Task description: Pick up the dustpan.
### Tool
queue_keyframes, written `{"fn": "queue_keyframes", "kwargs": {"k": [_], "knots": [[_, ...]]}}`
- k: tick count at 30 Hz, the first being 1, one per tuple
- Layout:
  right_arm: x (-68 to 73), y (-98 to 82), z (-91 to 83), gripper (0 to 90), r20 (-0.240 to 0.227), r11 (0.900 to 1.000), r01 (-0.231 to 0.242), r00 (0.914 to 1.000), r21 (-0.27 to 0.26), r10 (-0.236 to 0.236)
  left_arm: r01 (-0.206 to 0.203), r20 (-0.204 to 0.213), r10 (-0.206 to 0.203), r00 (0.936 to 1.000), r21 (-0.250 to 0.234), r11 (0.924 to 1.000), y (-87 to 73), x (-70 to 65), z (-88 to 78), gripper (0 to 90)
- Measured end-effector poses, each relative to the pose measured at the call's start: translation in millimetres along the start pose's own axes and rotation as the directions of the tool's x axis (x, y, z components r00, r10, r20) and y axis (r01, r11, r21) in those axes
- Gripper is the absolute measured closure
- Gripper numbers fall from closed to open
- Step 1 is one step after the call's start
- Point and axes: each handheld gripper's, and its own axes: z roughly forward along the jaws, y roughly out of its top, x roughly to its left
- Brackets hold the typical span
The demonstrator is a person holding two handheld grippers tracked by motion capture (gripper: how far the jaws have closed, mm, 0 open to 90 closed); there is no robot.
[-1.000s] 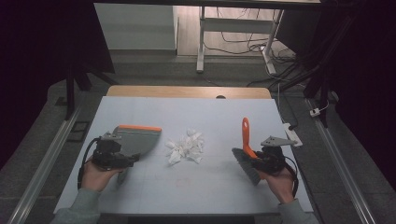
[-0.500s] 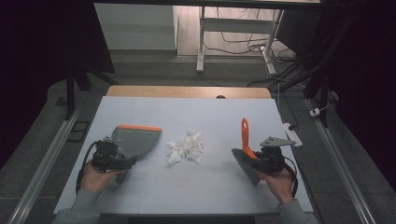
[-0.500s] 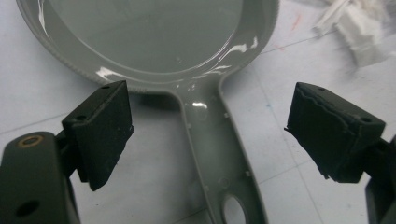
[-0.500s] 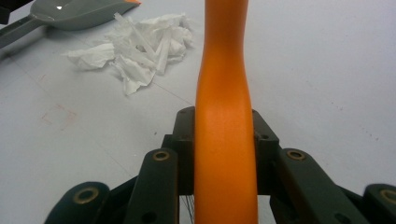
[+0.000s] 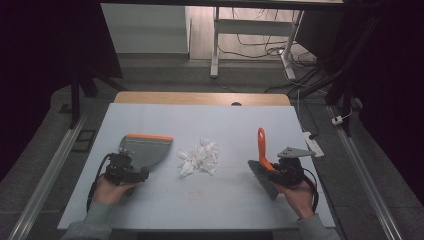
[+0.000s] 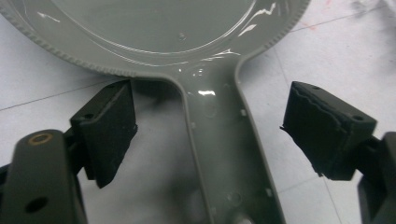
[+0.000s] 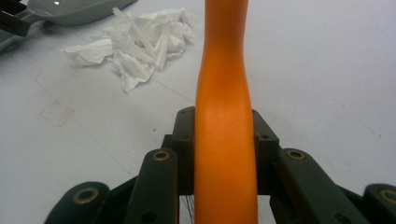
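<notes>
The left hand-held gripper (image 6: pixel 210 140) straddles the dustpan (image 5: pixel 145 150) handle, jaws wide but just starting to close, pads clear of the handle, which runs straight ahead between them. The right hand-held gripper (image 7: pixel 224 140) clamps the brush (image 5: pixel 262 160); the paper scraps (image 5: pixel 199 157) lie on the desk (image 5: pixel 225 210) between both.

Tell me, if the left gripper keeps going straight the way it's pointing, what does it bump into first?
Probably the grey dustpan. The left gripper has its open jaws on either side of the dustpan's handle, not pressing it, and they have just been closing a little. Straight ahead, the handle widens into the pan, so the jaws would likely meet its rim.
</notes>
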Motion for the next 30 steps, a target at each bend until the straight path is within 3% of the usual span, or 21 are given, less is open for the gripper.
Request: {"fn": "queue_keyframes", "kwargs": {"k": [6, 17, 22, 27, 30], "knots": [[0.2, -0.2, 0.8, 70.3, 0.0, 1.0, -0.002, 1.0, 0.003, 0.002, 0.027, -0.017, -0.027, 0.9995, -0.011, 0.9996, 0.8, 1.8, 4.9, 25.0], [0.3, -0.4, 0.8, 70.3, 0.001, 1.0, -0.002, 1.0, 0.004, 0.002, 0.072, 0.011, -0.072, 0.9973, -0.018, 0.9972, 1.1, 6.9, 11.4, 36.8], [0.1, -0.8, 1.6, 70.3, 0.003, 1.0, 0.002, 1.0, 0.008, -0.002, 0.096, 0.025, -0.095, 0.9952, -0.036, 0.9947, 1.3, 9.2, 11.3, 44.5], [-0.3, -0.8, 0.5, 70.3, 0.005, 1.0, 0.0, 1.0, 0.007, -0.001, 0.1, 0.028, -0.098, 0.9947, -0.057, 0.9934, 0.4, 11.6, 9.6, 60.7], [-0.6, -0.9, 0.2, 70.3, 0.005, 1.0, 0.0, 1.0, 0.005, 0.0, 0.102, 0.037, -0.1, 0.9943, -0.059, 0.993, 0.2, 13.7, 9.2, 61.1]]}}
